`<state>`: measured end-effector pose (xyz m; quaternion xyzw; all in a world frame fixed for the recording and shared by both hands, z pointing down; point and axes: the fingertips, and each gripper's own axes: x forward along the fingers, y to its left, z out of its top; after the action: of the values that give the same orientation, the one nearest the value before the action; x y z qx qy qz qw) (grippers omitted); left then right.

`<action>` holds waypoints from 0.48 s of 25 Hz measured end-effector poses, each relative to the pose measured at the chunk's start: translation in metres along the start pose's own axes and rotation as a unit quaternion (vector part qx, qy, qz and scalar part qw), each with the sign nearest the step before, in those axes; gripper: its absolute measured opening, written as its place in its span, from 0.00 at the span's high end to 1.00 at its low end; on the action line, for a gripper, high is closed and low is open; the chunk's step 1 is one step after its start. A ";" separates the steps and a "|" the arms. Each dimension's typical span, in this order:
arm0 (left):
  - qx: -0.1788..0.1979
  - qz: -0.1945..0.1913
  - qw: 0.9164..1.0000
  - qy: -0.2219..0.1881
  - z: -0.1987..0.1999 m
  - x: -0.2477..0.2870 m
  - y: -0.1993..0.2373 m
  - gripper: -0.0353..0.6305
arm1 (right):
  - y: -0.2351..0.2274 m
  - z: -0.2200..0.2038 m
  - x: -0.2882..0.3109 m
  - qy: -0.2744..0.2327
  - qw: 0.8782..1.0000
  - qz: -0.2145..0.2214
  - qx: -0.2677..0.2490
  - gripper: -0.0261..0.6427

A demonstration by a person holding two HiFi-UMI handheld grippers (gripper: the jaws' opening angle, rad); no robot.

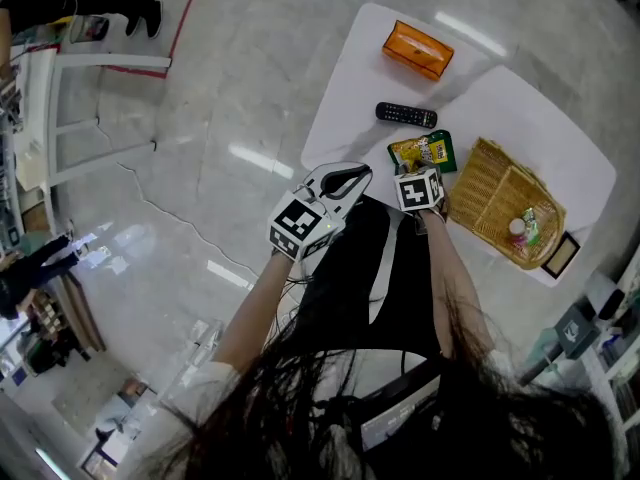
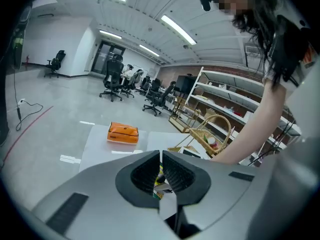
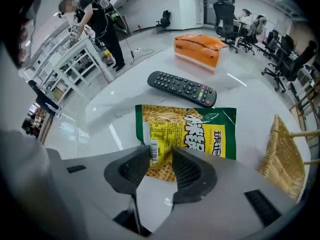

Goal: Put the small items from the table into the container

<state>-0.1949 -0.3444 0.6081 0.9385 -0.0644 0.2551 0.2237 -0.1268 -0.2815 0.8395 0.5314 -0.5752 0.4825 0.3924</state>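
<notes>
White counter (image 1: 350,68) on glossy pale floor (image 1: 220,88); office chairs (image 2: 114,76), white shelving (image 2: 225,101) beyond. Snack bag (image 3: 200,134) flat on counter, near remote (image 3: 182,88), wicker basket (image 1: 490,183) just beside. Orange tissue box (image 3: 197,48) farther off. Right gripper (image 3: 161,151): jaws apart over bag's near edge, not pressing. Left gripper (image 2: 161,156): jaws together, empty.

A green-and-yellow snack bag (image 1: 424,152) lies flat on the table (image 1: 352,73), with a black remote (image 1: 406,115) just beyond and an orange pack (image 1: 417,50) farther off. The wicker basket (image 1: 490,180) beside it holds one small item (image 1: 524,228).
</notes>
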 end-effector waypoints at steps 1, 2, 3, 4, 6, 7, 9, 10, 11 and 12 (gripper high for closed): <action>-0.001 -0.001 1.000 0.000 -0.001 0.000 0.000 0.93 | -0.001 0.001 0.000 -0.003 1.000 0.001 0.012 0.75; -0.002 -0.003 1.000 0.001 -0.003 0.000 -0.001 0.93 | 0.000 0.002 0.000 -0.006 1.000 0.005 0.024 0.78; -0.002 -0.006 1.000 0.003 -0.005 -0.001 -0.003 0.93 | 0.002 0.001 0.000 -0.008 0.999 0.011 0.038 0.83; -0.001 -0.009 1.000 0.006 -0.007 -0.002 -0.005 0.93 | 0.003 -0.001 -0.001 -0.008 0.999 0.015 0.049 0.87; 0.003 -0.016 1.000 0.010 -0.010 -0.003 -0.011 0.93 | 0.003 -0.005 -0.002 -0.003 0.998 0.020 0.057 0.90; 0.005 -0.019 1.000 0.011 -0.010 -0.004 -0.013 0.93 | 0.003 -0.006 -0.004 -0.001 0.998 0.021 0.055 0.90; 0.007 -0.021 1.000 0.010 -0.008 -0.005 -0.016 0.93 | 0.002 -0.002 -0.011 -0.015 0.998 0.023 0.049 0.92; 0.006 -0.021 1.000 0.009 -0.007 -0.007 -0.017 0.93 | 0.003 0.002 -0.015 -0.028 0.998 0.027 0.052 0.92; 0.007 -0.021 1.000 0.008 -0.005 -0.008 -0.018 0.93 | 0.004 0.006 -0.021 -0.042 0.997 0.032 0.058 0.92; 0.008 -0.021 1.000 0.006 -0.004 -0.010 -0.019 0.93 | 0.006 0.009 -0.029 -0.056 0.995 0.040 0.068 0.92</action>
<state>-0.2011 -0.3256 0.5985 0.9397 -0.0412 0.2567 0.2220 -0.1288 -0.2840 0.8089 0.5598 -0.5829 0.5049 0.3033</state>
